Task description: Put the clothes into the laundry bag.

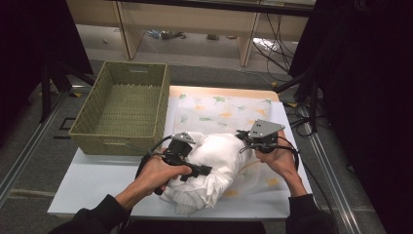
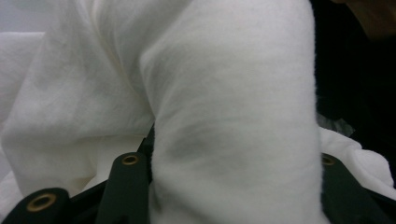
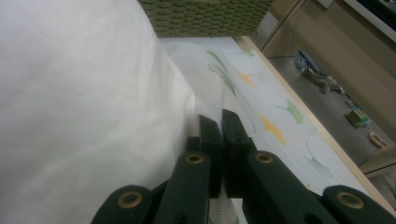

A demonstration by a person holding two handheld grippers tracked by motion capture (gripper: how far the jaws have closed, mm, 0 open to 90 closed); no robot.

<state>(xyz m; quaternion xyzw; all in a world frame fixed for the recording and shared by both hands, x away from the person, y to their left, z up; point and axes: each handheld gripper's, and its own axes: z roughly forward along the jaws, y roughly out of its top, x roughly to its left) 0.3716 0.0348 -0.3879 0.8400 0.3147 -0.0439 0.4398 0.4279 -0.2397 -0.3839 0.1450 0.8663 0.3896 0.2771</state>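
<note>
Resting on the leaf-printed cloth [image 1: 229, 109] at the table's near edge, the white garment [image 1: 219, 161] forms a bunched, soft heap just beside the woven basket [image 1: 122, 105]. The left gripper [image 1: 197, 170] has its jaws spread around a thick roll of the fabric, which fills the gap between them in the left gripper view. The right gripper [image 1: 243, 139] has its jaws pressed together on a thin edge of the garment [image 3: 205, 109] at the heap's far right side. The fabric looks light, limp and compressible; it will likely sag and unfold when lifted. Hold at folded edges or thick rolls, not loose single layers.
</note>
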